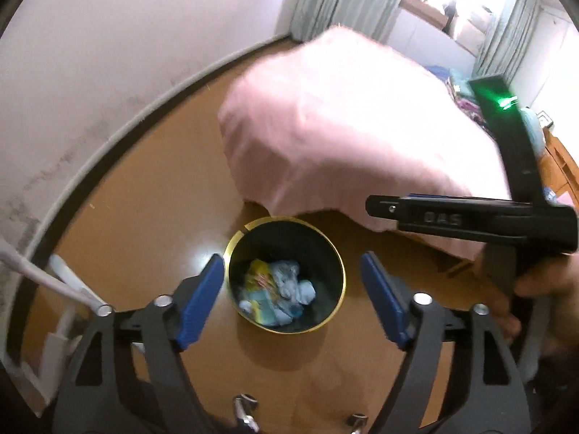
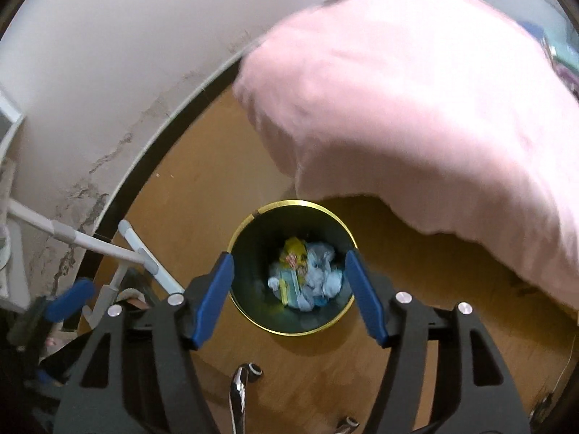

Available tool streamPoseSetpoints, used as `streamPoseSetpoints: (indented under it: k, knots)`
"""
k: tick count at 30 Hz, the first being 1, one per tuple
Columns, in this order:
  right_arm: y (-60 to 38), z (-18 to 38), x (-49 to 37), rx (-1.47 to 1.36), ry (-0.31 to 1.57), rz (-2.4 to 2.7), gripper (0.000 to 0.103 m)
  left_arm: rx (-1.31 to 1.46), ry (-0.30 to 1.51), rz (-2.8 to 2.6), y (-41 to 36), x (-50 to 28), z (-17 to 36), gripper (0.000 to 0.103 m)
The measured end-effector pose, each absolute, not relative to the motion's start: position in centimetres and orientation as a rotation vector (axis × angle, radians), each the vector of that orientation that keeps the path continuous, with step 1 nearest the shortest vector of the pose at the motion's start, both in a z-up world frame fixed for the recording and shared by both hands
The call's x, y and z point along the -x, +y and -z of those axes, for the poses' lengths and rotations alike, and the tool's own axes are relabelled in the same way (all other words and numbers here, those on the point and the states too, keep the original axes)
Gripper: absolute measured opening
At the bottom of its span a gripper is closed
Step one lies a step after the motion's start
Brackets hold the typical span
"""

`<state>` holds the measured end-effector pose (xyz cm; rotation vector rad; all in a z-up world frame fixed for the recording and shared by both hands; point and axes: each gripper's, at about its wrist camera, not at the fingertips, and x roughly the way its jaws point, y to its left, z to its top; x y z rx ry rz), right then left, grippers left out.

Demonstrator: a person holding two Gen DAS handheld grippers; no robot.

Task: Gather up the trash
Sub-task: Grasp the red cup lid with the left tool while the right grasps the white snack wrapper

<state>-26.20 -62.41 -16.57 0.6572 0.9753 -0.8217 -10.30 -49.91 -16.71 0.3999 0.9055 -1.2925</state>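
Bedroom floor of orange-brown wood (image 2: 188, 166) runs up to a pale wall (image 1: 90, 54) stained along its base, and a bed with a pink cover (image 2: 416, 108) overhangs from the right. On the floor beside the bed stands a dark round bin with a gold rim (image 2: 231, 242); at its bottom lies trash (image 2: 307, 275): crumpled pale-blue tissues and a yellow wrapper.

Both tools hover above the bin's mouth, looking straight down. The left hand-held gripper (image 1: 291, 300) is spread wide with nothing between its blue pads, and so is the right hand-held gripper (image 2: 291, 293). Seen from the left wrist, the right tool's black body crosses above the bin with a green light lit.

Judging by the empty pads, a drop looks finished. To do this step well, lift each tool straight up clear of the rim, so the light bin is not tipped, before searching for more litter.

Raised lettering on the right tool's body reads roughly "DAS", though blurred. The wrapper's print is illegible.
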Motion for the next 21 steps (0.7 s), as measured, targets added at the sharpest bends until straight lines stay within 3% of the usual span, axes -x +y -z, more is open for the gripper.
streamPoseSetpoints:
  k: [2, 6, 10, 17, 21]
  knots:
    - [-61.2, 14.1, 25.4, -0.625, 0.942, 0.789, 0.063, -0.408, 0.828, 1.254, -47.4, 9.9, 13.2, 0.09]
    - [-56.4, 7.9, 21.6, -0.526, 0.856, 0.644, 0.063, -0.403, 0.656, 1.177, -39.7, 8.0, 5.7, 0.094]
    - [-48.2, 3.2, 13.9, -0.354, 0.864, 0.395, 0.066, -0.456, 0.567, 1.021, -31.4, 3.4, 1.6, 0.094]
    - [-33.5, -0.3, -1.6, -0.087, 0.97, -0.063, 0.066, -0.403, 0.714, 0.629, -15.6, -7.9, 0.8, 0.094]
    - [-26.5, 0.6, -10.0, 0.064, 1.053, -0.198, 0.066, -0.305, 0.792, 0.436, -7.1, -11.6, 2.0, 0.094]
